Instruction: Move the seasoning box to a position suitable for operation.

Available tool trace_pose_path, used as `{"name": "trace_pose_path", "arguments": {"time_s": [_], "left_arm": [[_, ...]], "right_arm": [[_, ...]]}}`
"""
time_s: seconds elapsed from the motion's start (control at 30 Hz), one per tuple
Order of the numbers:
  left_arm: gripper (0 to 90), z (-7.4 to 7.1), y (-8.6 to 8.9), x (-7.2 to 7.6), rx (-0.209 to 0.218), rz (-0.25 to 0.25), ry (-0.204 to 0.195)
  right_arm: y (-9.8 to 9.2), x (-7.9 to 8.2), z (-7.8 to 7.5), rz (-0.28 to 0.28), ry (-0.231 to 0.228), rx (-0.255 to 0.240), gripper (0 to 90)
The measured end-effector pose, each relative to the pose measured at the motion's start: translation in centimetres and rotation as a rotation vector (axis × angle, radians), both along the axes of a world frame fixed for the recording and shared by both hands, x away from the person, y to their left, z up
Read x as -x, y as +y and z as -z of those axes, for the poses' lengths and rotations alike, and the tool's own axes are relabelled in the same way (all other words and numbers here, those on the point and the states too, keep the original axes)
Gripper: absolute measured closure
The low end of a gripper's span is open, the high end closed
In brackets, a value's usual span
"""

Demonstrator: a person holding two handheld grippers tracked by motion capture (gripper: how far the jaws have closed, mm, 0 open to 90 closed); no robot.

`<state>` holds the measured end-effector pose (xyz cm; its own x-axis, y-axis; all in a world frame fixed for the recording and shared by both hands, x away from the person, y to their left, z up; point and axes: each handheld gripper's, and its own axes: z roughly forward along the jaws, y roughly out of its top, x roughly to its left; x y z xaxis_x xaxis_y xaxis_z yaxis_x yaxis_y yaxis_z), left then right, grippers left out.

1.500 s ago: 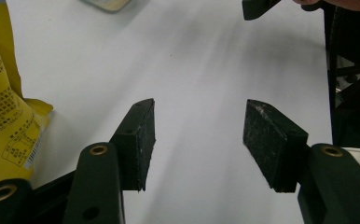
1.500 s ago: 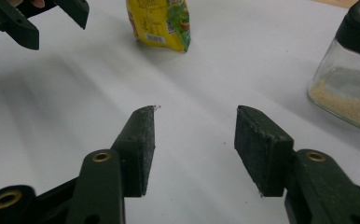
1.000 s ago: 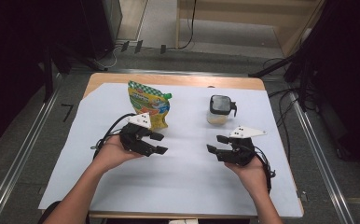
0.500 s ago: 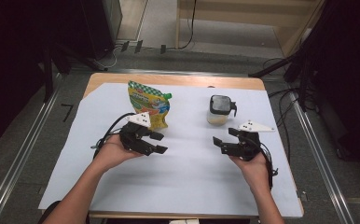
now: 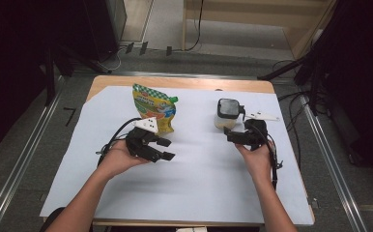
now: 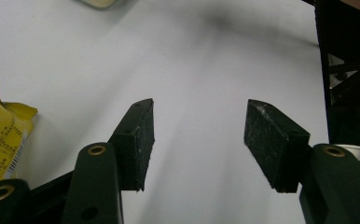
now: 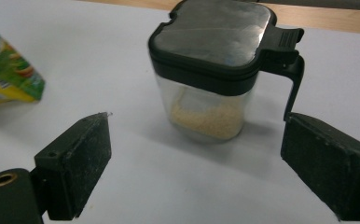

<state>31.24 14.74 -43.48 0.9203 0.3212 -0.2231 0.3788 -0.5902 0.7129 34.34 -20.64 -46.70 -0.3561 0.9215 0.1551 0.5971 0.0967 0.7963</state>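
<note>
The left gripper [image 5: 163,149] hovers over the white sheet [image 5: 194,193] with its jaws part open and nothing between them. The pouch [image 5: 154,107] stands just behind it, at the far left of the sheet, upright and leaning slightly. The pouch is yellow and green, with printed text in the left gripper view [image 6: 1,140] too small to read; no brand can be made out.

The right gripper [image 7: 197,172] has just been opening its jaws, and they now stand wide apart with nothing between them. The jar [image 7: 215,70] stands directly ahead of this gripper, centred on the gap, upright, its long axis vertical. It is a clear container with a dark hinged lid and a latch on the right side, holding pale granules at the bottom. It carries no label.

The right hand is the nearer to the jar [image 5: 227,113]. Judged from the alignment, the next move is a straight advance to bracket the jar body below the lid.
</note>
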Motion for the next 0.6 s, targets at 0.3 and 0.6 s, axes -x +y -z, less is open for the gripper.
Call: {"name": "trace_pose_path", "arguments": {"time_s": [0.3,0.6], "left_arm": [[44.0,-0.1,0.1,0.0,0.017,-0.006,0.001],[44.1,-0.1,0.2,-0.1,0.014,-0.008,0.002]], "right_arm": [[1.9,-3.0,1.3,0.124,-0.023,0.026,6.6],[3.6,-4.2,1.8,0.201,-0.077,0.075,0.3]]}}
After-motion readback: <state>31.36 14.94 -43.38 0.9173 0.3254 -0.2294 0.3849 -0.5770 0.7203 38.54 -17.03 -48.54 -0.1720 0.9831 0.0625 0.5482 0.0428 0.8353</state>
